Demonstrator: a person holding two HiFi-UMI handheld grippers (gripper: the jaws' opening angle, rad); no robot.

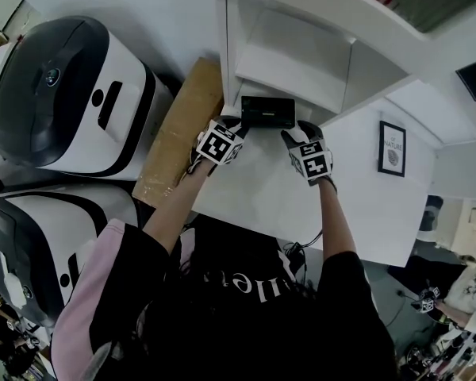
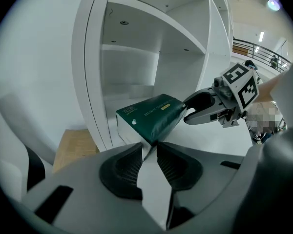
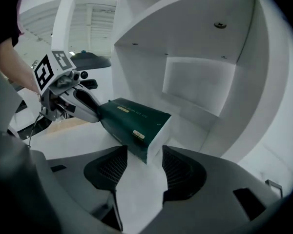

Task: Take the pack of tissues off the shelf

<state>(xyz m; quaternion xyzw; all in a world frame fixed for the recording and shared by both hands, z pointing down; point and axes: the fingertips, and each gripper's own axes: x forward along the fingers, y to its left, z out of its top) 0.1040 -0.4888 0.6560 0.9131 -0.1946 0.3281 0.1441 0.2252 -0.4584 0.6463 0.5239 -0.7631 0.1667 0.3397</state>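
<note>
My left hand-held gripper [image 2: 149,149] pinches a corner of the pack [image 2: 149,113]. My right hand-held gripper [image 3: 145,152] stands open, with the pack's white end between its jaws, unpressed. The pack sits tilted at the mouth of the shelf [image 1: 301,62]. It looks light, soft and slick, so I'd clamp across its body.

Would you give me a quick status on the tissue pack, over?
Left gripper shut on the pack of tissues. Right gripper open, jaws either side of its other end. Pack at the shelf front. Nothing blocking.
</note>
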